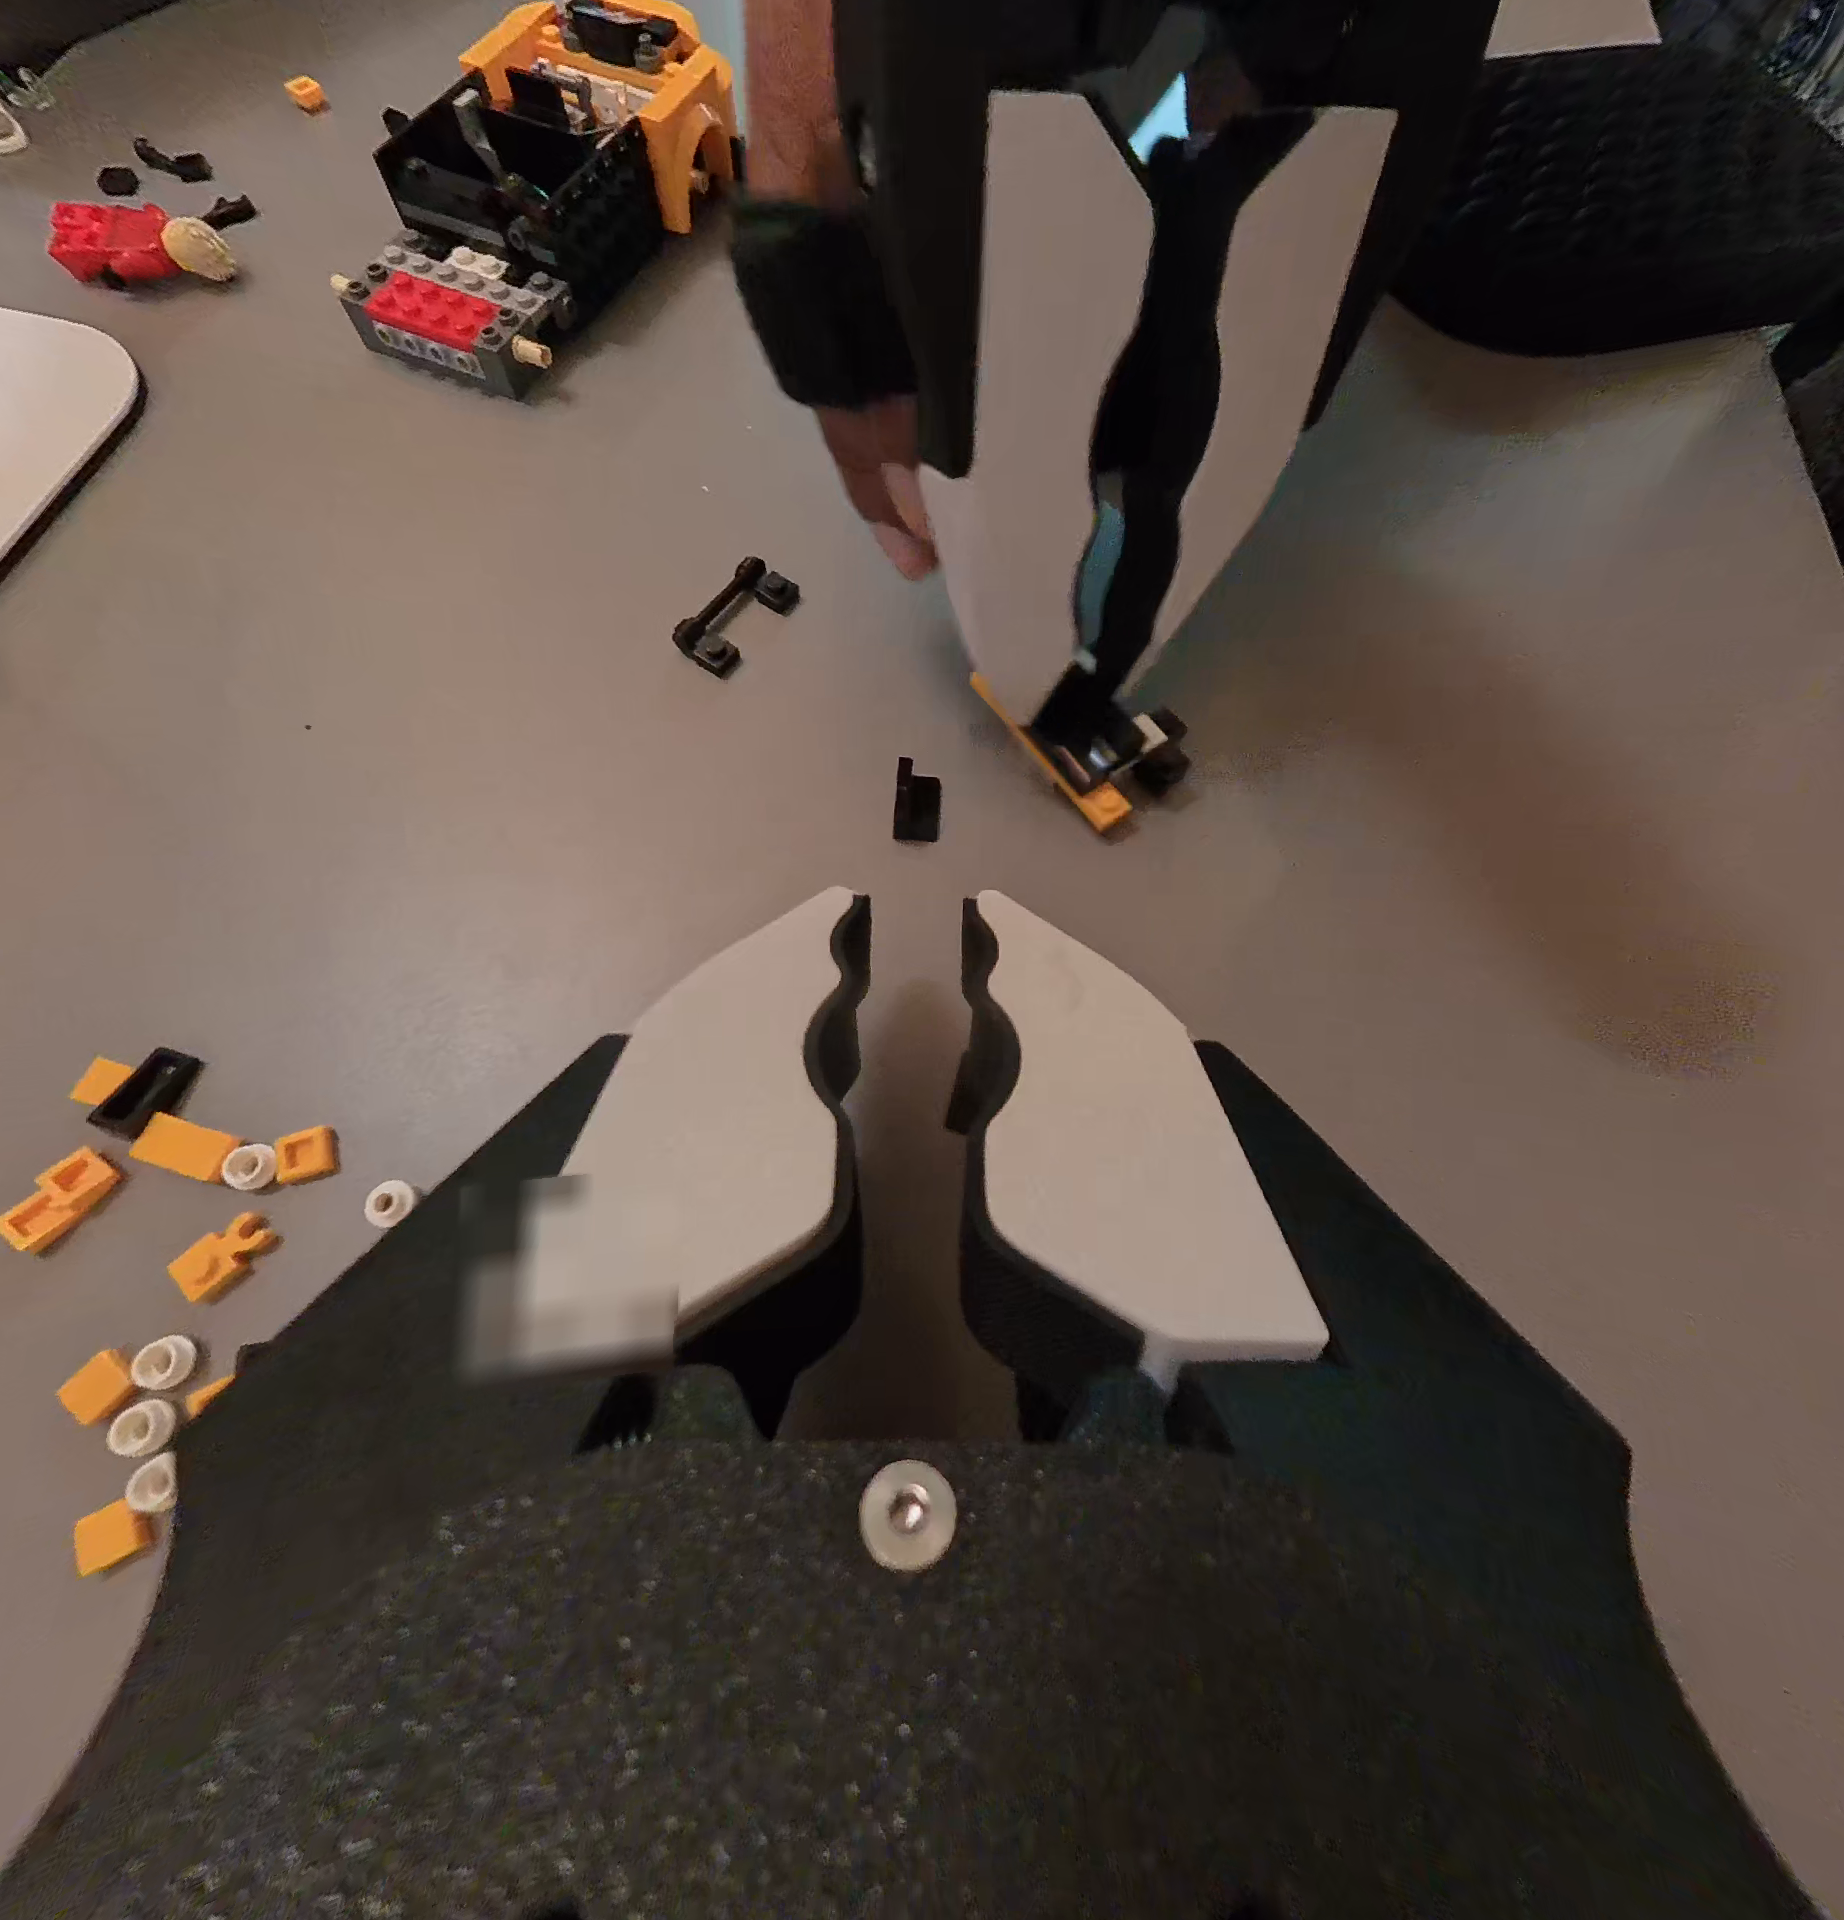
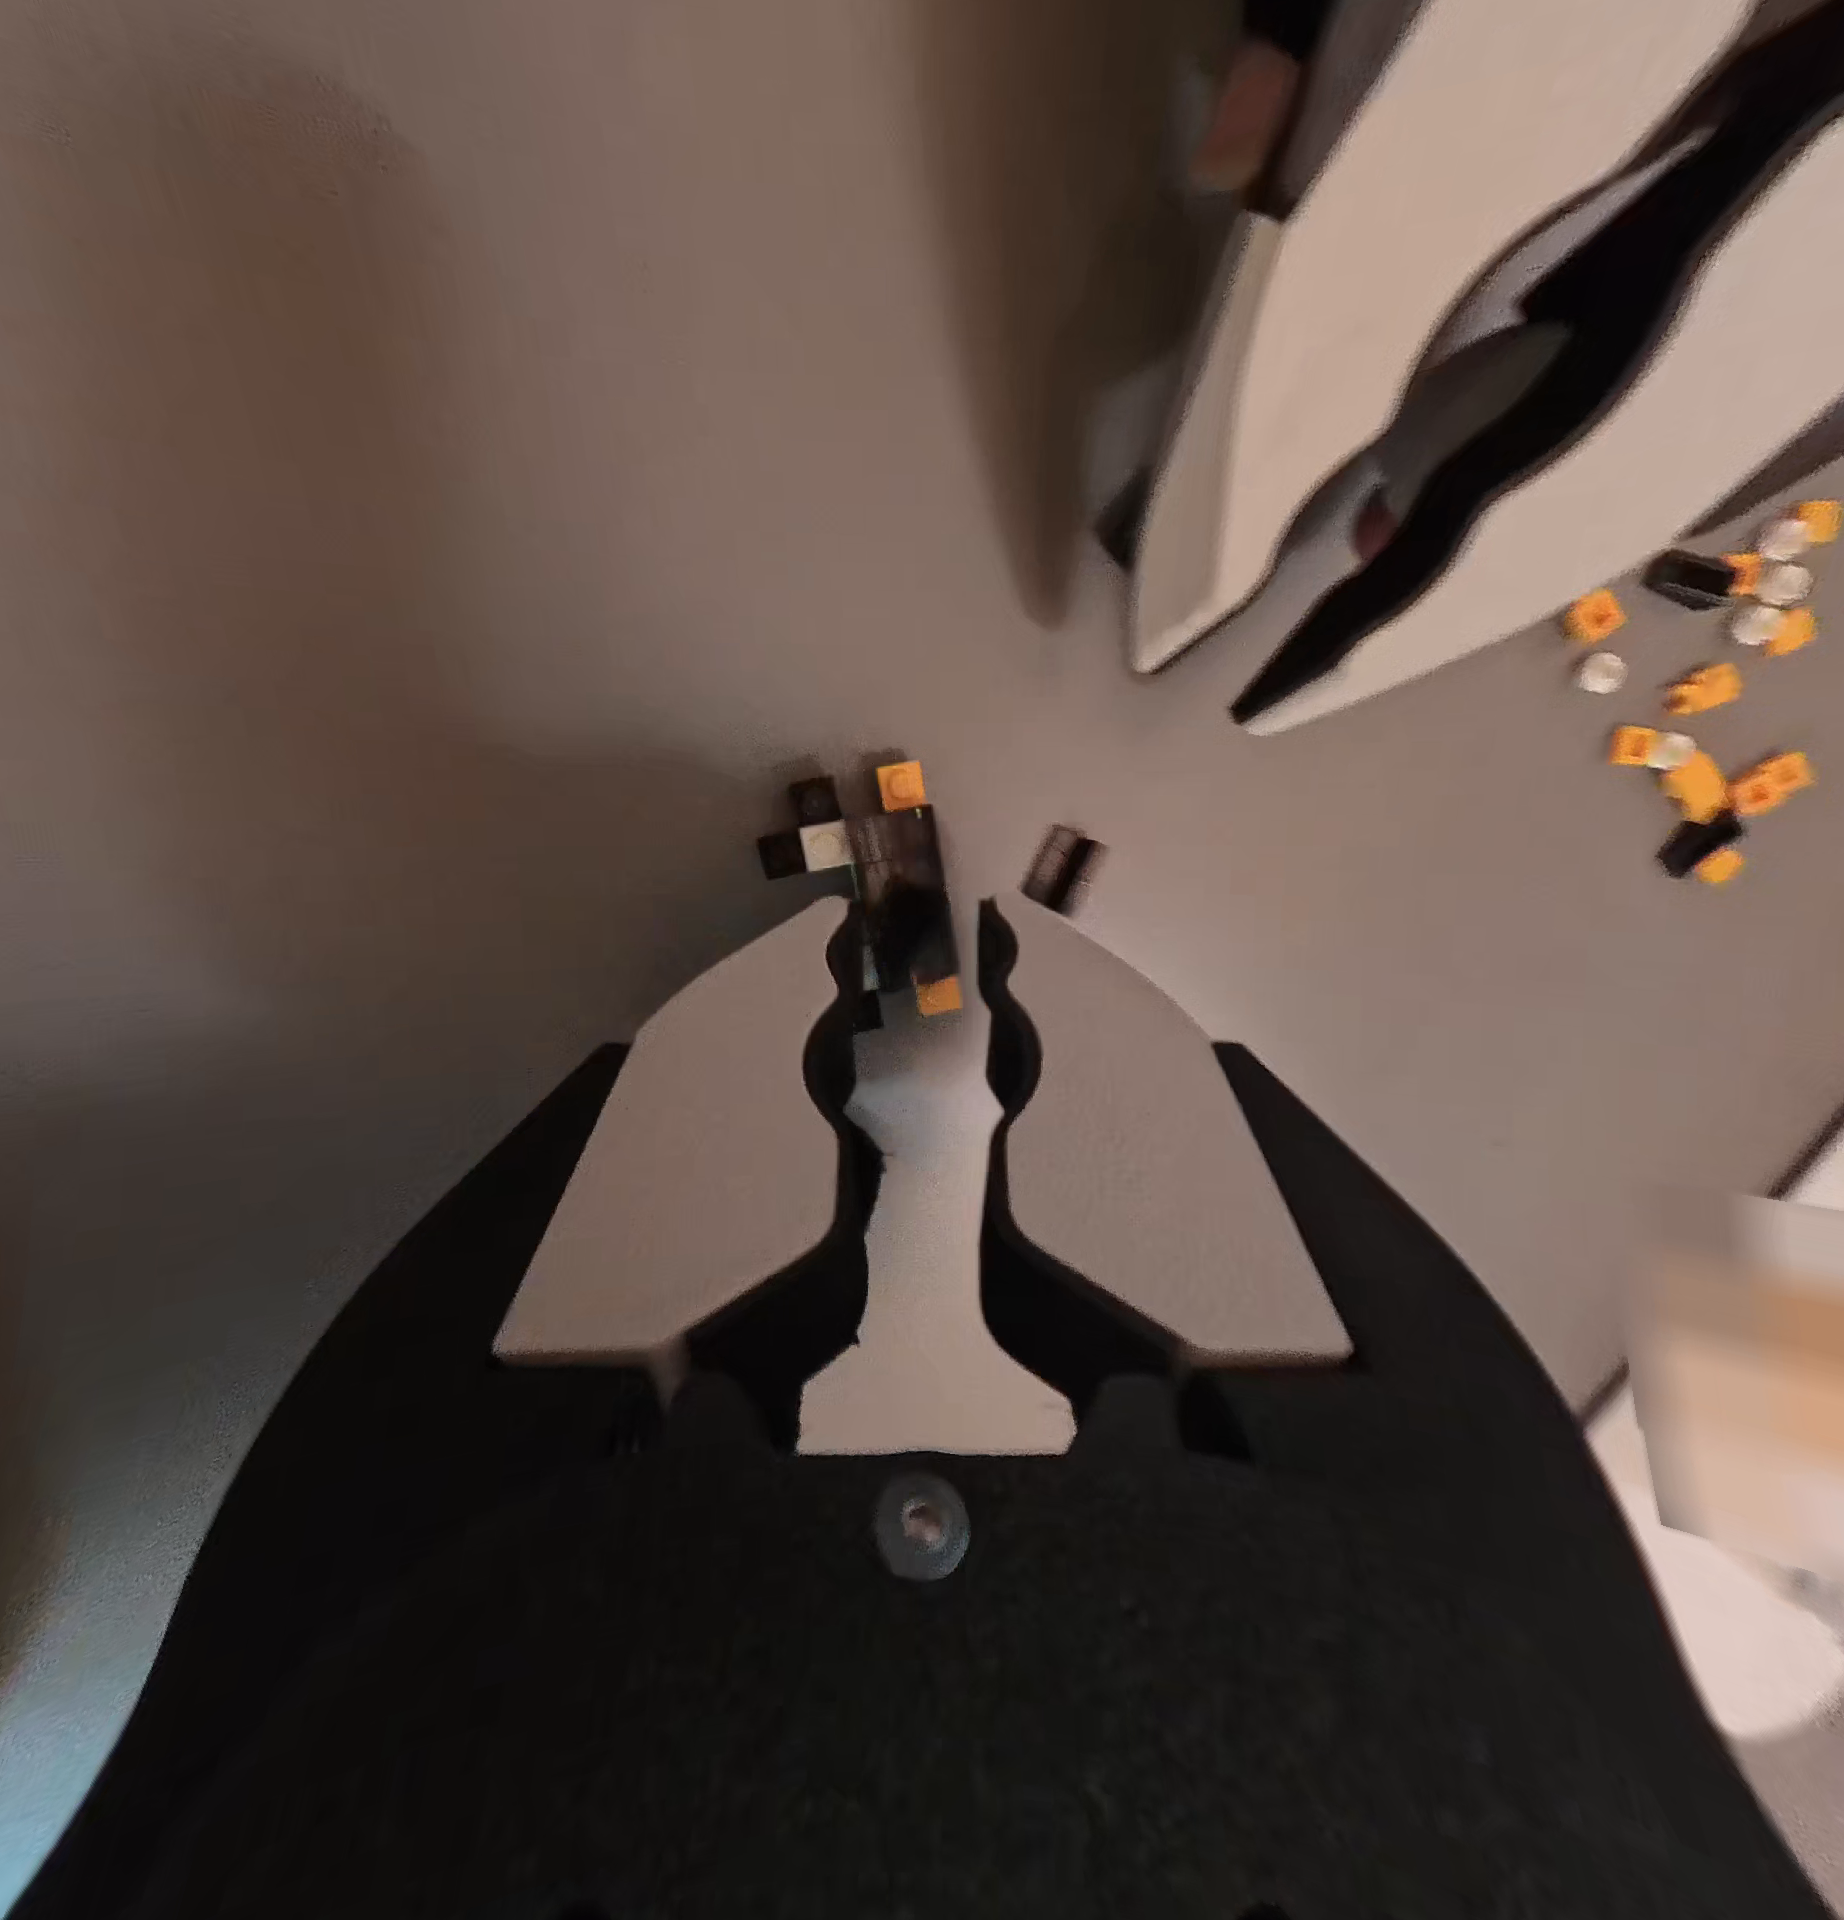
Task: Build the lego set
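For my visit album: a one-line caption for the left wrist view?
Open left gripper faces a small black piece; right gripper touches an orange-black subassembly.

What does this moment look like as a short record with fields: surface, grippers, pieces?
surface: grey table
left gripper: open, empty, above the table
right gripper: open around a small orange-and-black assembly
nearby piece: small black part between the grippers
partly built vehicle: far left
loose pieces: orange and white bits at left

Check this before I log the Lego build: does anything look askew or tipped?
Nothing looks damaged. The half-built orange and black Lego vehicle has its black panels tilted open, and loose orange plates and white round studs lie scattered on the grey table.
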`<state>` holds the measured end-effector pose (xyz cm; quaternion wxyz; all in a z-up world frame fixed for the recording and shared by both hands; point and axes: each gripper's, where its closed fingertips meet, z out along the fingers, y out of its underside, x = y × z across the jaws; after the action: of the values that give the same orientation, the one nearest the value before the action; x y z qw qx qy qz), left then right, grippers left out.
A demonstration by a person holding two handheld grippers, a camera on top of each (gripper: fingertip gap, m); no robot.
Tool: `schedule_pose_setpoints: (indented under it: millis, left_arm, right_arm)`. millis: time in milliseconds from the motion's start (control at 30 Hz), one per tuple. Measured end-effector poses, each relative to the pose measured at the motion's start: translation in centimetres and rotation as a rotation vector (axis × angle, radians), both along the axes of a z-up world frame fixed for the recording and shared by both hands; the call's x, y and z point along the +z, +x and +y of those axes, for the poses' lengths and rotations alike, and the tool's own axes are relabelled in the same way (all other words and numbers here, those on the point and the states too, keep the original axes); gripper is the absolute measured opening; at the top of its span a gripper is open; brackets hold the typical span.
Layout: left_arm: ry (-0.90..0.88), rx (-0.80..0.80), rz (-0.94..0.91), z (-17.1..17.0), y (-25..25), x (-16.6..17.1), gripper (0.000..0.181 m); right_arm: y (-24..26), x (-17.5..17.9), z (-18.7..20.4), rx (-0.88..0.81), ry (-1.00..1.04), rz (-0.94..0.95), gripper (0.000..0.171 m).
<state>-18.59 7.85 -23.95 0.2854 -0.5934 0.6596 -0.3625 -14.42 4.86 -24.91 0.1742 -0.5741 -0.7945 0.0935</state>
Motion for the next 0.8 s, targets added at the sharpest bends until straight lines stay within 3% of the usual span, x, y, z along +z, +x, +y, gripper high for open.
schedule_pose_setpoints:
  millis: [200,267,400,467,633,800]
  left_arm:
    - [0.003,-0.013,-0.003,-0.4,0.0,0.1,0.016]
    - [0.004,-0.011,-0.003,-0.3,0.0,0.2,0.016]
    - [0.010,-0.003,-0.003,-0.1,0.1,0.2,0.015]
    - [0.008,-0.001,-0.004,-0.1,0.1,0.2,0.015]
    - [0.005,-0.013,-0.001,-0.4,0.3,0.2,0.015]
    - [0.011,-0.012,-0.010,-0.4,0.2,0.5,0.015]
  right_arm:
    - [0.2,2.7,2.0,-0.272,0.056,0.126,0.031]
    - [0.7,2.3,1.3,-0.422,0.023,0.150,0.039]
    - [0.8,0.6,-1.2,-0.789,-0.132,0.225,0.072]
    - [0.6,-0.3,-1.9,-0.921,-0.150,0.267,0.074]
    - [-0.1,-1.0,-1.4,-0.998,-0.116,0.322,0.067]
    - [-0.3,-0.7,-0.6,-0.825,-0.089,0.275,0.042]
